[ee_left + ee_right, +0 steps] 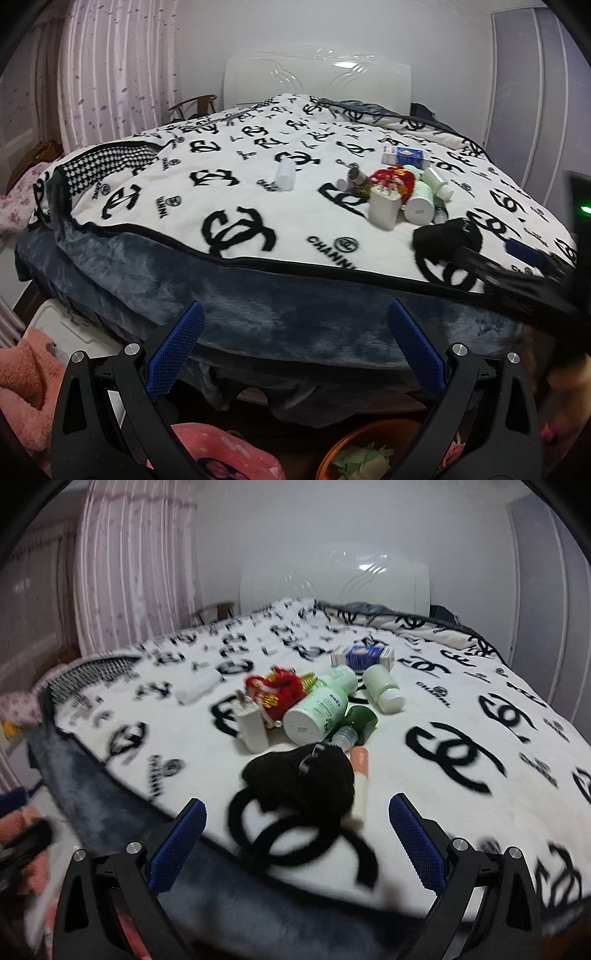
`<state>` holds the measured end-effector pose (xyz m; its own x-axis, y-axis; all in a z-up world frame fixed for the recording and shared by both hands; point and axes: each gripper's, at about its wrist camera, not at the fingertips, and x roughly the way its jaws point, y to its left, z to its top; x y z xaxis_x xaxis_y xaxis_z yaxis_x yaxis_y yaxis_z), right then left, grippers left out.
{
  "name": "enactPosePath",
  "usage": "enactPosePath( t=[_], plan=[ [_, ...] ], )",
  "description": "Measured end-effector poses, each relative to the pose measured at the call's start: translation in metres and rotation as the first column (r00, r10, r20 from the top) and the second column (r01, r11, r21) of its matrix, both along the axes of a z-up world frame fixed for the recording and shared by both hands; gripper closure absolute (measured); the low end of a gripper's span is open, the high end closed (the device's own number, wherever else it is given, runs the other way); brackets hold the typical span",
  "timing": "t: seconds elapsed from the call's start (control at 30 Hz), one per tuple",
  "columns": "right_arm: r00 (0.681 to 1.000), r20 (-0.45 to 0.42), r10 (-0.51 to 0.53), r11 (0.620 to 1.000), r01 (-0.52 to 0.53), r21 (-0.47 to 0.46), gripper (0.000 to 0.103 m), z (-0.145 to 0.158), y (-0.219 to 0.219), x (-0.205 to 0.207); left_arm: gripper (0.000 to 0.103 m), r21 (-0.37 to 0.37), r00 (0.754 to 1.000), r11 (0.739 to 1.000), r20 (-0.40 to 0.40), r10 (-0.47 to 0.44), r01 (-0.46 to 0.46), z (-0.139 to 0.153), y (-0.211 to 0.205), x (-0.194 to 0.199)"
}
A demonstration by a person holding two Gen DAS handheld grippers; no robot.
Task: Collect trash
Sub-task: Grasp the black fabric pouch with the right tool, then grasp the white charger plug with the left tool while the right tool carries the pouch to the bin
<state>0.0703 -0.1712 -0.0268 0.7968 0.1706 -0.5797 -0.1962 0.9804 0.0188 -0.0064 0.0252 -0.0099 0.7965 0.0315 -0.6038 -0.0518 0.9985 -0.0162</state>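
A pile of items lies on the bed: a white charger plug (385,206) (252,724), a red tasselled ornament (392,181) (275,690), pale green bottles (421,201) (317,712), a dark green bottle (356,725), a blue and white box (405,156) (364,657), a black cloth lump (445,236) (301,779), a pink tube (360,775) and a small white bottle (285,175). My left gripper (295,349) is open and empty, below the bed's edge. My right gripper (297,843) is open and empty, just short of the black cloth; it also shows in the left wrist view (524,269).
The bed carries a white blanket with black logos (236,192) over a grey plush cover (280,314). An orange bin with green scraps (364,454) stands on the floor below the left gripper. Pink cloth (26,384) lies at left. A white headboard (317,77) is at the back.
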Motion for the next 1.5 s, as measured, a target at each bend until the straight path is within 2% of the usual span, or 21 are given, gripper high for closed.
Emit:
enactPosePath(
  t=[0.17, 0.23, 0.3, 0.37, 0.43, 0.57, 0.73, 0.83, 0.93, 0.97, 1.1, 1.17, 1.33, 1.37, 1.4, 1.43, 1.5],
  plan=[
    [0.997, -0.048, 0.065, 0.991, -0.070, -0.113, 0.009, -0.006, 0.018, 0.040, 0.007, -0.012, 0.999, 0.999, -0.016, 0.034, -0.034, -0.003, 0.014, 0.004],
    [0.990, -0.097, 0.100, 0.983, -0.113, -0.143, 0.021, -0.010, 0.024, 0.050, 0.007, -0.020, 0.999, 0.999, -0.023, 0.040, -0.040, -0.005, 0.019, 0.006],
    [0.986, -0.136, 0.093, 0.970, -0.121, -0.212, 0.027, -0.017, 0.032, 0.055, 0.007, -0.024, 0.999, 0.999, -0.028, 0.042, -0.043, -0.007, 0.020, 0.007],
    [0.987, -0.121, 0.102, 0.955, -0.131, -0.267, 0.036, -0.020, 0.035, 0.050, 0.007, -0.027, 0.999, 0.999, -0.028, 0.041, -0.042, -0.007, 0.020, 0.007],
    [0.989, -0.112, 0.093, 0.954, -0.121, -0.274, 0.046, -0.019, 0.033, 0.048, 0.007, -0.023, 0.999, 0.999, -0.028, 0.040, -0.041, -0.007, 0.019, 0.008],
    [0.992, -0.087, 0.087, 0.975, -0.102, -0.196, 0.050, -0.006, 0.017, 0.040, 0.007, -0.020, 0.999, 0.999, -0.030, 0.033, -0.033, -0.007, 0.016, 0.008],
    [0.996, 0.002, 0.089, 0.992, -0.088, -0.095, 0.050, 0.024, -0.002, 0.009, 0.007, -0.028, 1.000, 1.000, -0.020, 0.000, 0.000, -0.006, 0.009, 0.017],
    [0.995, 0.071, 0.071, 0.997, -0.071, -0.002, 0.049, 0.047, -0.021, -0.018, 0.007, -0.059, 0.991, 0.989, 0.041, -0.130, 0.132, -0.001, -0.007, 0.045],
    [0.990, 0.130, 0.054, 0.995, -0.064, 0.074, 0.049, 0.066, -0.040, -0.045, 0.007, -0.051, 0.962, 0.962, 0.064, -0.265, 0.268, 0.000, -0.032, 0.085],
    [0.988, 0.147, 0.050, 0.994, -0.064, 0.094, 0.049, 0.071, -0.046, -0.054, 0.007, -0.052, 0.950, 0.949, 0.055, -0.309, 0.311, -0.002, -0.040, 0.102],
    [0.981, 0.189, 0.038, 0.989, -0.065, 0.135, 0.048, 0.083, -0.064, -0.079, 0.007, -0.067, 0.923, 0.921, -0.015, -0.385, 0.383, -0.011, -0.062, 0.160],
    [0.979, 0.198, 0.038, 0.987, -0.068, 0.145, 0.048, 0.086, -0.070, -0.086, 0.007, -0.080, 0.919, 0.918, -0.043, -0.391, 0.387, -0.017, -0.067, 0.184],
    [0.977, 0.207, 0.044, 0.983, -0.079, 0.163, 0.048, 0.086, -0.084, -0.090, 0.009, -0.068, 0.916, 0.920, -0.092, -0.391, 0.386, -0.030, -0.077, 0.214],
    [0.977, 0.208, 0.043, 0.984, -0.078, 0.163, 0.048, 0.084, -0.086, -0.091, 0.010, -0.067, 0.913, 0.919, -0.103, -0.394, 0.389, -0.033, -0.078, 0.218],
    [0.978, 0.206, 0.038, 0.983, -0.073, 0.167, 0.048, 0.083, -0.089, -0.090, 0.026, -0.068, 0.908, 0.916, -0.116, -0.402, 0.397, -0.036, -0.079, 0.220],
    [0.978, 0.204, 0.036, 0.982, -0.073, 0.174, 0.048, 0.081, -0.091, -0.090, 0.050, -0.061, 0.906, 0.916, -0.136, -0.401, 0.396, -0.039, -0.080, 0.224],
    [0.979, 0.200, 0.027, 0.980, -0.065, 0.186, 0.048, 0.078, -0.096, -0.089, 0.062, -0.097, 0.890, 0.907, -0.174, -0.421, 0.410, -0.046, -0.082, 0.230]
  ],
)
